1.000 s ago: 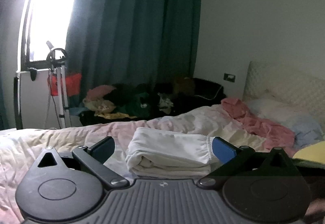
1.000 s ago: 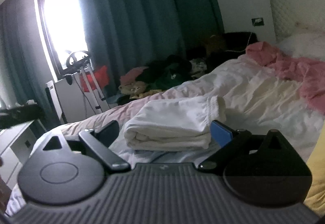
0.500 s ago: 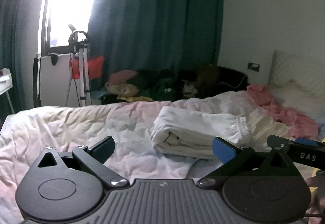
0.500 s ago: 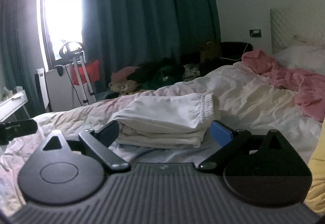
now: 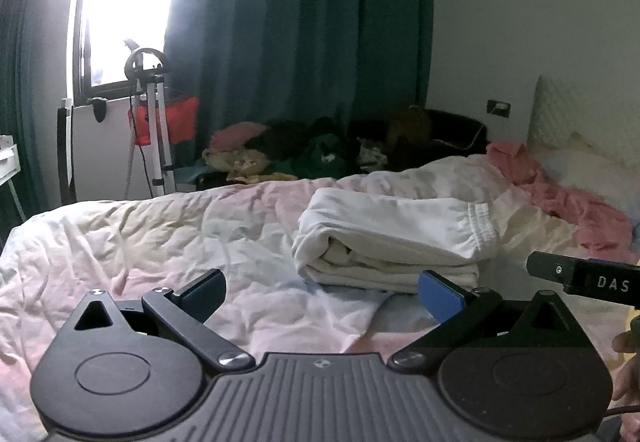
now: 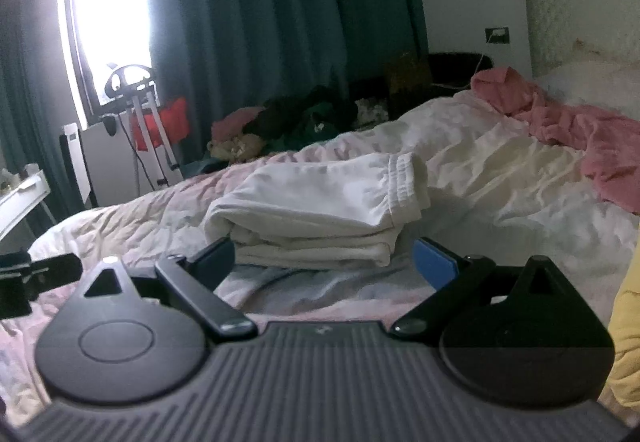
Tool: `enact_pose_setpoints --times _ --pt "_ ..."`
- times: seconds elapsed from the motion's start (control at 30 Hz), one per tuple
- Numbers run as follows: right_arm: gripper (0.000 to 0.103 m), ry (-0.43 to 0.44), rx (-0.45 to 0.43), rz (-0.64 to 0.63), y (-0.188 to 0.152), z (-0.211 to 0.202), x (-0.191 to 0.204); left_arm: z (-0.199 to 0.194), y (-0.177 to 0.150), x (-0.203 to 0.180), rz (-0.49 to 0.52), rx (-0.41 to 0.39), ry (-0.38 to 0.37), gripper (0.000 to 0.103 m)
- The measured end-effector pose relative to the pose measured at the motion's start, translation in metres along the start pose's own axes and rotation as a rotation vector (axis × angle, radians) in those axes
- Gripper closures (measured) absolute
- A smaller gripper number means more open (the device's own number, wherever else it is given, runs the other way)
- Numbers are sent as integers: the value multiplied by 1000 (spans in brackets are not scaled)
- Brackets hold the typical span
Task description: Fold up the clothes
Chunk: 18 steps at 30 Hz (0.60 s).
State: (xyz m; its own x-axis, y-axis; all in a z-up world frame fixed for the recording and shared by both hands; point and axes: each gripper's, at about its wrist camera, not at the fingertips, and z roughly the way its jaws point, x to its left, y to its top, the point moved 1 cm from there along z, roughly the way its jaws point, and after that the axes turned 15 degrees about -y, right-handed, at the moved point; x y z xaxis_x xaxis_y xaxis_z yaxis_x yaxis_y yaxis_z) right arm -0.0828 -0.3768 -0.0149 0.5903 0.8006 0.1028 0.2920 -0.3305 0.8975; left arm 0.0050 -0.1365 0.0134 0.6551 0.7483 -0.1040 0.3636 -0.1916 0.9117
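The folded white garment [image 5: 390,242] lies on the bed [image 5: 160,230], ahead of the left tool [image 5: 322,288] and off toward its right finger, not touching it. Seen from the right tool [image 6: 324,258], the same garment [image 6: 320,213] sits straight ahead, just beyond the gap between the fingers. Both tools stand with fingers spread wide, holding nothing. Farther right lies a pink blanket [image 6: 580,125]. Beyond the bed, a pile of clothes [image 5: 304,153] sits below a dark green curtain [image 5: 304,21].
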Motion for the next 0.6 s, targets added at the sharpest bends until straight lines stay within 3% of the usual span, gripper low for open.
enact_pose_setpoints --times 0.6 --pt "5 -14 25 -20 -1 5 2 1 -2 1 -35 8 -9 0"
